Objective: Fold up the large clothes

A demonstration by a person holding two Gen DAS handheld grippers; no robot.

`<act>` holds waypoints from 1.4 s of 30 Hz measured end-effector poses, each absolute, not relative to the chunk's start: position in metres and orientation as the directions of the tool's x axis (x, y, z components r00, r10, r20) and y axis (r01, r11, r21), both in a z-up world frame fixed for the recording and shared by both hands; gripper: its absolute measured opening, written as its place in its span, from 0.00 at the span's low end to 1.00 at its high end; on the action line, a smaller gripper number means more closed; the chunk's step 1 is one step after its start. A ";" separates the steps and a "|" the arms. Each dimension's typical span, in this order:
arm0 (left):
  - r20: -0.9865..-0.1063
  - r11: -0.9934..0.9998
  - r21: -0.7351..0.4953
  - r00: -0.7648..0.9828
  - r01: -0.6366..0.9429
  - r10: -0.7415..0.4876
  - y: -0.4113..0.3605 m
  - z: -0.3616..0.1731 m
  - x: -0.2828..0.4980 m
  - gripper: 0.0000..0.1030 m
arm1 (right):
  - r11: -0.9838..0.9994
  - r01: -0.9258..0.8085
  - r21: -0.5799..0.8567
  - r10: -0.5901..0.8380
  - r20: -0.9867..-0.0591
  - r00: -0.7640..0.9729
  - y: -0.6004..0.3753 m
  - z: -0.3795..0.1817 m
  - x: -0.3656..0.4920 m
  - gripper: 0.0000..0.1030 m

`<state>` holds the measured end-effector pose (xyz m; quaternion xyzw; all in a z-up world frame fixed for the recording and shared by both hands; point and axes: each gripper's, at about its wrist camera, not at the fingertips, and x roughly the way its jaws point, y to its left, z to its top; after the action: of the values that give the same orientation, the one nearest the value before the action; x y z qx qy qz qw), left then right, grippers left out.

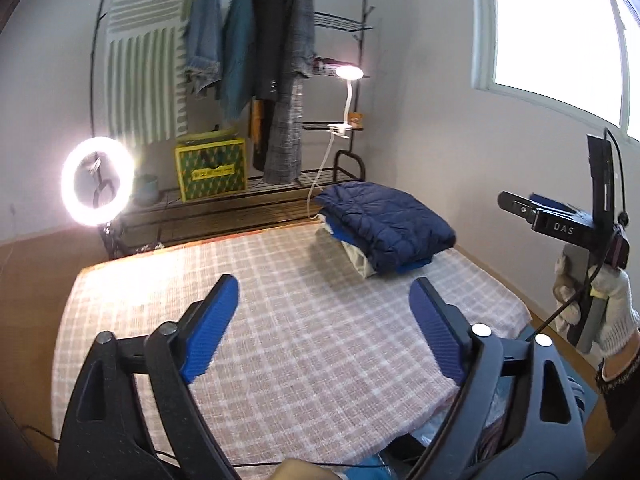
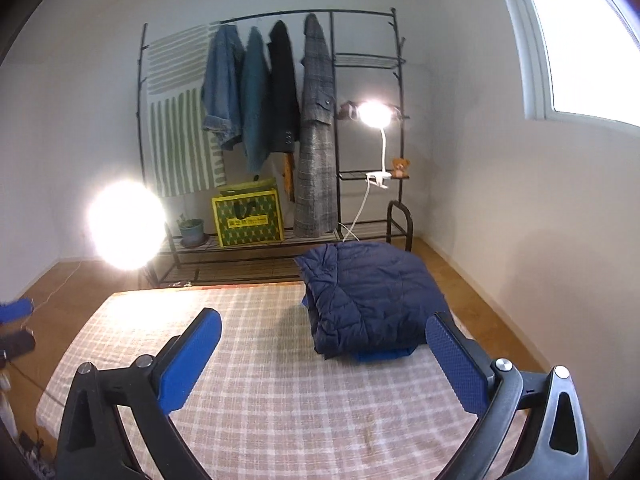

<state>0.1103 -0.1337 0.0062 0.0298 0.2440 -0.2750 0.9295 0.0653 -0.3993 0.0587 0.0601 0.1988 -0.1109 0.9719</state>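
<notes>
Two blue pads frame the left wrist view: the left gripper stands with its jaws spread wide and nothing between them, hanging above the counter, which is covered in a pale checked cloth. At the far right corner of that cloth sits a stack of folded clothes — a navy quilted jacket on top, with lighter and bright blue layers showing underneath. At the right edge a gloved hand holds the right gripper, seen from the side; from here I cannot tell how its jaws stand. Behind the counter a black clothes rack carries hanging jackets and a striped cloth, with a yellow-green patterned bag on its lower shelf. A ring light glows at the left, a clip lamp on the rack.

From the right wrist view, the right gripper is just as wide — both blue pads far apart, empty, above the checked cloth. The navy jacket lies folded just beyond the right pad, near the far right side of the counter, with a blue garment peeking out beneath. The rack, the bag, a potted plant and a small teddy bear on a shelf stand behind.
</notes>
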 end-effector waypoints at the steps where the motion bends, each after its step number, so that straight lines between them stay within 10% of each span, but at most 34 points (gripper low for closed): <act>1: -0.469 0.851 -0.081 0.734 0.519 -0.491 -0.133 0.000 0.111 0.95 | 0.965 0.247 0.083 -0.195 -0.402 0.895 -0.398 0.054 0.067 1.00; 42: -0.592 0.893 0.009 0.722 0.450 -0.358 -0.145 -0.092 0.146 1.00 | 0.939 0.334 0.080 -0.261 -0.468 0.844 -0.383 -0.040 0.127 1.00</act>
<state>0.1457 -0.1454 -0.0924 0.0760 0.3020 -0.2185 0.9248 0.1265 -0.3834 -0.0401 0.0794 0.2316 -0.1554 0.9570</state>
